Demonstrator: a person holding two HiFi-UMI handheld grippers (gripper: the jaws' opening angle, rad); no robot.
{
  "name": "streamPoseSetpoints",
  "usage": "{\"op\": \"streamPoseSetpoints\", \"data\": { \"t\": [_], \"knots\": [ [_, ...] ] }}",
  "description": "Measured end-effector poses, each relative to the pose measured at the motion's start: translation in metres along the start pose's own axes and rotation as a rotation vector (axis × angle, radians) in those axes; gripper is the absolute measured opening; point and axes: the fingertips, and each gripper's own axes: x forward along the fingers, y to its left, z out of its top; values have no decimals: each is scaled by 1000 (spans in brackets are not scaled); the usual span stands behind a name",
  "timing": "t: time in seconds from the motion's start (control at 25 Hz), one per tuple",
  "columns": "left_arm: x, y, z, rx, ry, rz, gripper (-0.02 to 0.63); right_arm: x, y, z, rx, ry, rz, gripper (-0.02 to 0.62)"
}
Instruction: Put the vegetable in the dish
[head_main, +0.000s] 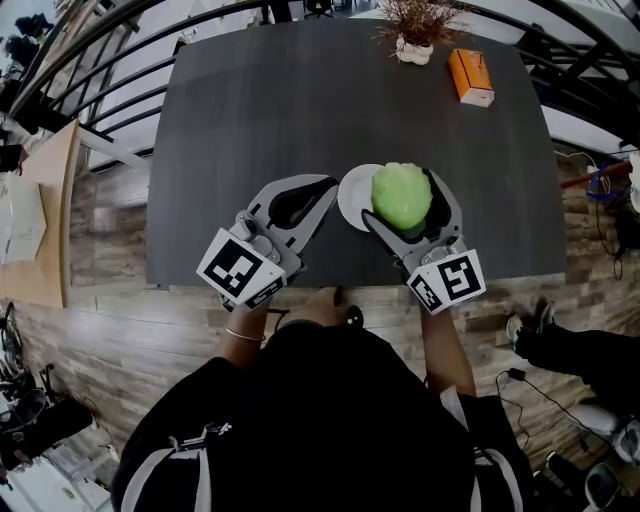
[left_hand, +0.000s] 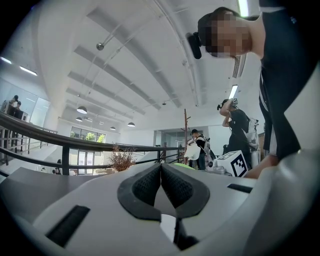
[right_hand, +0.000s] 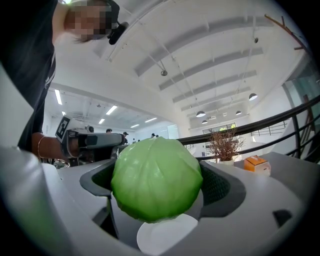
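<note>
At the near edge of the tabletop (head_main: 300, 100), the left claw (head_main: 326, 186) lies with its jaws pressed together on nothing, its tip just beside the left rim of the white dish (head_main: 352, 196). To its right, the right claw (head_main: 408, 205) is clamped on the green cabbage (head_main: 401, 196), one jaw on each flank of the round head.

The relation that matters is cabbage over dish. From above, the cabbage covers the dish's right part and only the left crescent shows. Along the right claw's jaws, the dish (right_hand: 165, 237) shows directly beneath the cabbage (right_hand: 156, 179). Whether the two touch cannot be told. My judgement is that the release calls for a short descent, perhaps nudged left toward the dish's centre.

Well beyond stand an orange box (head_main: 470, 76) and a potted dry plant (head_main: 415, 30).
</note>
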Motion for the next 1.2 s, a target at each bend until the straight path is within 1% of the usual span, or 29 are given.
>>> {"op": "streamPoseSetpoints", "data": {
  "t": [0.16,0.68,0.96,1.2],
  "knots": [
    [2,3,-4,11,-1,-2,11,2,-4,-9,-1,15,1,510],
    [5,18,-12,-7,16,1,11,17,-13,-35,26,66,-29,509],
    [13,23,-16,-17,22,-5,11,23,-18,-51,29,106,-21,509],
    [13,31,-19,-20,26,5,11,28,-22,-62,48,121,-22,509]
  ]
}}
